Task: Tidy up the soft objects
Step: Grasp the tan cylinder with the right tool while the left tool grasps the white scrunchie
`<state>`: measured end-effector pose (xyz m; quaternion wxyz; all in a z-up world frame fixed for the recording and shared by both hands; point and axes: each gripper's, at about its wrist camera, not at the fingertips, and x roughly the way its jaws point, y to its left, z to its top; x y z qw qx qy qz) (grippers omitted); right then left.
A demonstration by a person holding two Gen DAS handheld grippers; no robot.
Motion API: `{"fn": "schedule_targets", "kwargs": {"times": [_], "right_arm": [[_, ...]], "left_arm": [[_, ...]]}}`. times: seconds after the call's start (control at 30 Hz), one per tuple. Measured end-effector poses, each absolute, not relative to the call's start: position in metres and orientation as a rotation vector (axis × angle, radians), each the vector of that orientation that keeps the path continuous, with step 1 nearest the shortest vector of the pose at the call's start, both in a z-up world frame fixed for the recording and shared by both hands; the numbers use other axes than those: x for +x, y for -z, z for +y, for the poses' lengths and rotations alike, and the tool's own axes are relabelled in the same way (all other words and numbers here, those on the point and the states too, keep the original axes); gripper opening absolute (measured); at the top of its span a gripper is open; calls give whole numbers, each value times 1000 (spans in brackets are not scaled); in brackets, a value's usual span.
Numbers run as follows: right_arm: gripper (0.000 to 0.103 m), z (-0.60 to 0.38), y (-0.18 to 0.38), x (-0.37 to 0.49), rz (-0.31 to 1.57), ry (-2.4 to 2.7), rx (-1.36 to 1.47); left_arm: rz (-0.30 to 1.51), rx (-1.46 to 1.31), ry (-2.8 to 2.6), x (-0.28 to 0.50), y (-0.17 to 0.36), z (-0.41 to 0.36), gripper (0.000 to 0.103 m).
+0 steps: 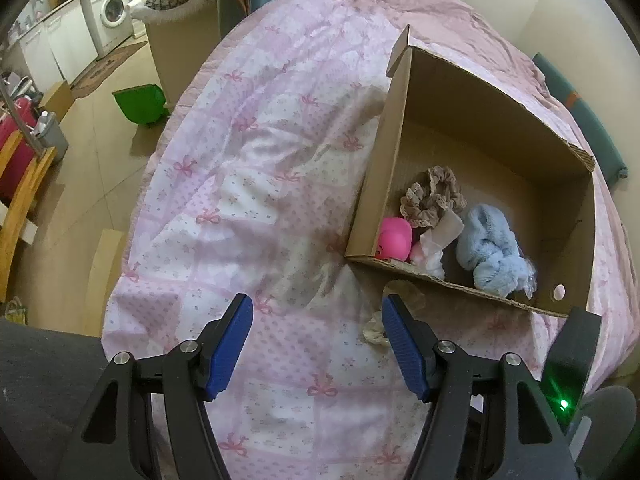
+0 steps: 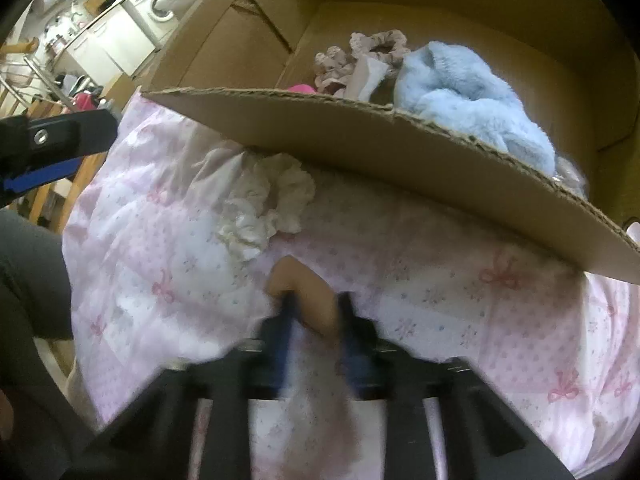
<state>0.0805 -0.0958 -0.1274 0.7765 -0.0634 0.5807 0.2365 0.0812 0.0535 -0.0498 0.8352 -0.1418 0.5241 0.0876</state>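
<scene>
An open cardboard box (image 1: 472,128) lies on a pink bow-print bedspread (image 1: 260,184). Inside are a blue fluffy piece (image 1: 490,248), a brown lace scrunchie (image 1: 434,196), a pink toy (image 1: 394,238) and a white-pink piece (image 1: 430,254). A cream scrunchie (image 1: 374,330) lies on the bed before the box, also in the right wrist view (image 2: 264,204). My left gripper (image 1: 316,340) is open and empty above the bed. My right gripper (image 2: 316,312), blurred, is shut on a tan soft object (image 2: 306,296) just short of the box's near wall (image 2: 400,160).
The bed's left edge drops to a wood floor with a green bin (image 1: 142,102), a wooden chair (image 1: 20,200) and a washing machine (image 1: 110,10). A laundry basket (image 1: 184,16) stands at the head of the bed. The left gripper shows in the right wrist view (image 2: 56,148).
</scene>
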Motion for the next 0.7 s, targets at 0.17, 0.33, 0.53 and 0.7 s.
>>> {"fn": "schedule_targets", "kwargs": {"times": [0.17, 0.33, 0.53, 0.7], "right_arm": [[7, -104, 112, 70, 1262, -531, -101], [7, -131, 73, 57, 1238, -529, -9], [7, -187, 35, 51, 1149, -466, 141], [7, -211, 33, 61, 1113, -410, 243]], "left_arm": [[1119, -290, -175, 81, 51, 51, 64], [1163, -286, -152, 83, 61, 45, 64], [1242, -219, -31, 88, 85, 9, 64], [1245, -171, -12, 98, 98, -13, 64]]}}
